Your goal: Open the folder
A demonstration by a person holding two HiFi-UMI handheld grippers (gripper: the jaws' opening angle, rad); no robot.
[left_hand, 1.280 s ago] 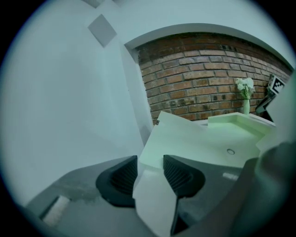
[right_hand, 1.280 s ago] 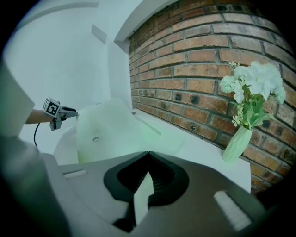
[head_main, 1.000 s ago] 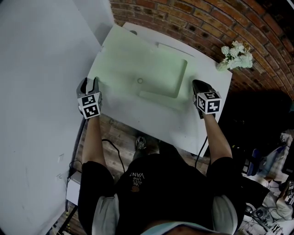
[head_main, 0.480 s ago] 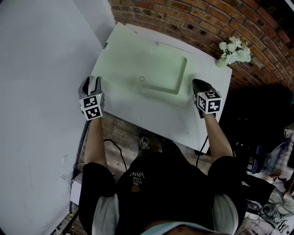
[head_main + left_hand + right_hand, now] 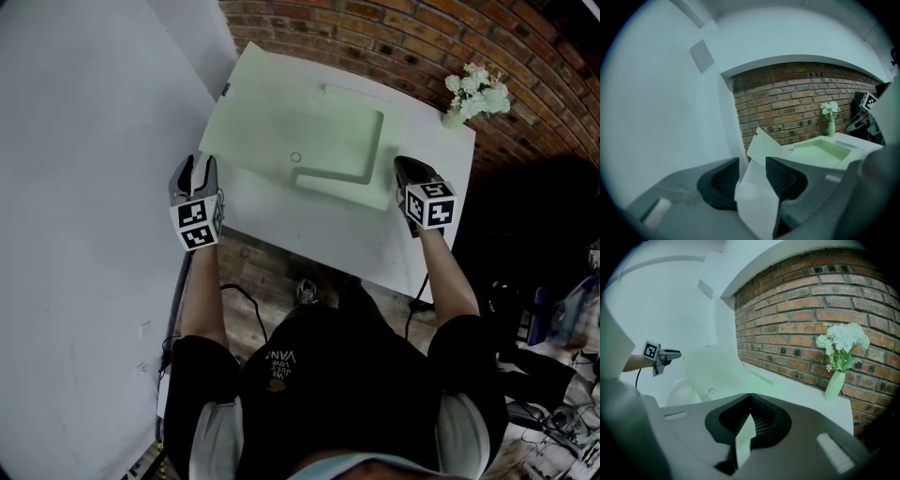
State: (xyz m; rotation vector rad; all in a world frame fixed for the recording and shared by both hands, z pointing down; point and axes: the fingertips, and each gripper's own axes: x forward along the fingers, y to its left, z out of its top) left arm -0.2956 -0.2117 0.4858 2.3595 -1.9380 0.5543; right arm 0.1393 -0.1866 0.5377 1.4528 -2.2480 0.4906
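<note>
Plainly, the left gripper (image 5: 191, 167) pinched the folder (image 5: 300, 127) by its lifted cover, the right gripper (image 5: 409, 171) by its lower sheet; uneven pulling could tear it or slip a grip.

A red brick wall (image 5: 394, 37) runs along the top of the head view. A big white wall (image 5: 75, 206) fills the left side. A white table (image 5: 356, 248) stands in the middle, with white flowers (image 5: 478, 94) at its upper right corner. Below it is a brown wood floor (image 5: 262, 272) with a black cable (image 5: 239, 309). The lower right is dark and messy.
</note>
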